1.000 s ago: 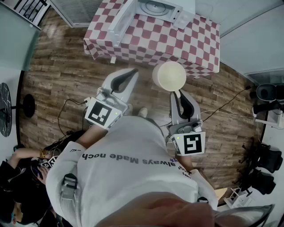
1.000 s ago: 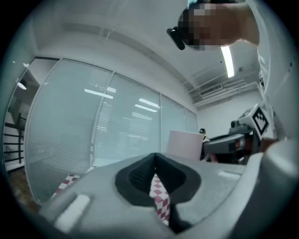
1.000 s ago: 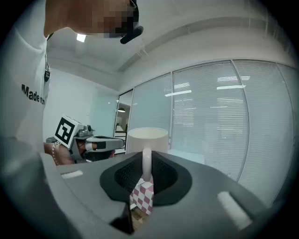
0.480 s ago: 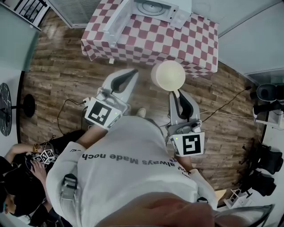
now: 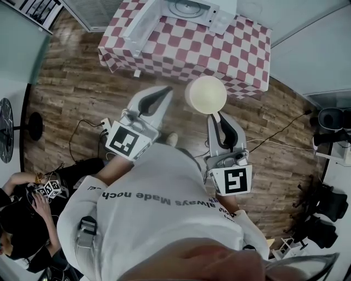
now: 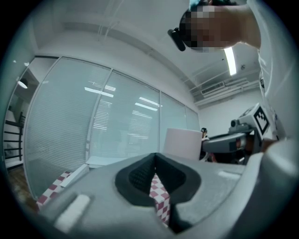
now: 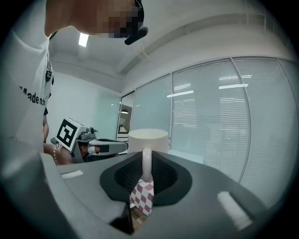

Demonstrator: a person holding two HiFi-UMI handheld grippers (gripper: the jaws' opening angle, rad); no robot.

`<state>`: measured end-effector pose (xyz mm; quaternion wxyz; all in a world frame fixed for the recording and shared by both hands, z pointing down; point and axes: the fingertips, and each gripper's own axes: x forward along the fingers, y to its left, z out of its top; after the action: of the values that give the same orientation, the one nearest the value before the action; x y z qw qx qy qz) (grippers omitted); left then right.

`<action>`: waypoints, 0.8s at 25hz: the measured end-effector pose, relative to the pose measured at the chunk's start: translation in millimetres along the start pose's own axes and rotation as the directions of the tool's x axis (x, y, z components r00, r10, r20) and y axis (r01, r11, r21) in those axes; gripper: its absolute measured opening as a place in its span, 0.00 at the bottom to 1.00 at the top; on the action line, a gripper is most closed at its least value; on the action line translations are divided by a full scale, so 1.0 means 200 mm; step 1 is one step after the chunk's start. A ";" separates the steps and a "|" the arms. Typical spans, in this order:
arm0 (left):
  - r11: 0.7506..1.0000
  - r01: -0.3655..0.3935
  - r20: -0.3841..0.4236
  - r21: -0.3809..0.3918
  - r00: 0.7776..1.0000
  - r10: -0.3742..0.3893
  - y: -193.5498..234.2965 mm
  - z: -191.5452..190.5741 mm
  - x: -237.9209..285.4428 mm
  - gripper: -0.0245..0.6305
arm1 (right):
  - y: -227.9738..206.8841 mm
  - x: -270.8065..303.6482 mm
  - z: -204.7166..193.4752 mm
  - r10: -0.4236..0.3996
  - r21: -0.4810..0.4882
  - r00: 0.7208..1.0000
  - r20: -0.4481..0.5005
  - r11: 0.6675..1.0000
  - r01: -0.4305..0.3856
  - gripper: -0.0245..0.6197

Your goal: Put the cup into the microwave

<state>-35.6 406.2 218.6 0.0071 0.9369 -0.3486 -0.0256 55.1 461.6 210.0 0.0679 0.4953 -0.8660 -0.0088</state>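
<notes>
Wood-plank floor (image 5: pixel 71 93), glass partitions with blinds all round. Checked red-and-white cloth over the surface (image 5: pixel 219 49). White microwave (image 5: pixel 192 8) stands at its far side.

Microwave door (image 5: pixel 140 22) hangs open, out toward the left hand-held gripper's side. Turntable is visible inside from the head view.

Person in a white printed shirt stands short of the surface, one tool in each hand.

Right hand-held gripper (image 5: pixel 218 118): jaws pinched on the cup's handle (image 7: pixel 146 163), which stands upright between the black pads. Cup (image 5: pixel 206 94) is cream-white, mouth up. It sits just beyond the jaw tips, above the floor, and it is close to the near edge of the surface but not over it. Microwave lies well ahead of this gripper and a little to its left.

Left hand-held gripper (image 5: pixel 163 90): jaws closed tip to tip, nothing gripped. Only checked cloth shows through the gap behind the tips in its own view. It is level with the right one, apart from it, and also over the floor. Cup is just off to its right.

Second person sits low, behind and left of the left hand-held gripper, handling marker cubes (image 5: pixel 48 188).
</notes>
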 end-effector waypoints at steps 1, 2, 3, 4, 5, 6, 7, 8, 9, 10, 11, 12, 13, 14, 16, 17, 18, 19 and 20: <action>1.000 -0.007 -0.003 -0.003 1.000 0.007 0.01 0.00 0.01 0.04 | -0.01 0.00 0.00 0.003 0.002 1.000 0.001 1.000 -0.003 0.10; 1.000 -0.012 -0.006 -0.005 1.000 0.012 0.01 -0.01 0.02 0.04 | -0.02 0.01 0.00 0.006 0.002 1.000 0.002 1.000 -0.006 0.10; 1.000 -0.017 -0.008 -0.007 1.000 0.017 0.02 -0.01 0.03 0.04 | -0.04 0.02 0.00 0.008 0.003 1.000 0.003 1.000 -0.008 0.10; 1.000 -0.020 -0.009 -0.008 1.000 0.020 0.03 -0.02 0.04 0.04 | -0.05 0.03 0.00 0.008 0.003 1.000 0.002 1.000 -0.008 0.10; 1.000 -0.022 -0.010 -0.007 1.000 0.022 0.04 -0.02 0.05 0.04 | -0.07 0.04 0.00 0.007 0.004 1.000 0.002 1.000 -0.007 0.10; 1.000 -0.023 -0.009 -0.007 1.000 0.023 0.05 -0.02 0.06 0.04 | -0.08 0.06 0.00 0.007 0.004 1.000 0.002 1.000 -0.007 0.10; 1.000 -0.025 -0.009 -0.006 1.000 0.025 0.06 -0.02 0.07 0.04 | -0.09 0.07 0.00 0.006 0.004 1.000 0.003 1.000 -0.006 0.10; 1.000 -0.026 -0.008 -0.006 1.000 0.026 0.08 -0.02 0.08 0.04 | -0.10 0.09 0.00 0.006 0.004 1.000 0.004 1.000 -0.006 0.10; 1.000 -0.027 -0.008 -0.006 1.000 0.027 0.10 -0.02 0.09 0.04 | -0.11 0.11 0.00 0.006 0.003 1.000 0.005 1.000 -0.006 0.10; 1.000 -0.027 -0.008 -0.006 1.000 0.027 0.11 -0.02 0.10 0.04 | -0.12 0.13 0.00 0.006 0.002 1.000 0.006 1.000 -0.006 0.10; 1.000 -0.028 -0.009 -0.007 1.000 0.028 0.13 -0.02 0.11 0.04 | -0.13 0.15 0.01 0.007 0.001 1.000 0.007 1.000 -0.007 0.10; 1.000 -0.028 -0.011 -0.009 1.000 0.028 0.16 -0.03 0.13 0.04 | -0.14 0.18 0.01 0.007 0.001 1.000 0.007 1.000 -0.007 0.10; 1.000 -0.027 -0.012 -0.010 1.000 0.027 0.18 -0.03 0.14 0.04 | -0.14 0.20 0.01 0.007 0.000 1.000 0.007 1.000 -0.007 0.10; 1.000 -0.026 -0.011 -0.010 1.000 0.026 0.21 -0.03 0.16 0.04 | -0.16 0.23 0.01 0.008 -0.002 1.000 0.006 1.000 -0.008 0.10; 1.000 -0.022 -0.007 -0.009 1.000 0.022 0.27 -0.03 0.20 0.04 | -0.18 0.31 0.01 0.006 0.000 1.000 0.005 1.000 -0.006 0.10; 1.000 -0.020 -0.006 -0.009 1.000 0.020 0.31 -0.03 0.22 0.04 | -0.19 0.35 0.02 0.000 0.008 1.000 0.010 1.000 0.000 0.10; 1.000 -0.018 -0.004 -0.009 1.000 0.018 0.35 -0.03 0.24 0.04 | -0.20 0.39 0.03 -0.007 0.020 1.000 0.018 1.000 0.007 0.10; 1.000 -0.017 -0.004 -0.009 1.000 0.017 0.39 -0.02 0.26 0.04 | -0.22 0.44 0.05 -0.013 0.028 1.000 0.025 1.000 0.012 0.10; 1.000 -0.016 -0.003 -0.009 1.000 0.016 0.43 -0.02 0.28 0.04 | -0.23 0.49 0.06 -0.015 0.029 0.999 0.028 0.999 0.014 0.10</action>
<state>-49.2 303.9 222.7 0.0123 0.9341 -0.3558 -0.0256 44.1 354.0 205.0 0.0485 0.5022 -0.8634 -0.0040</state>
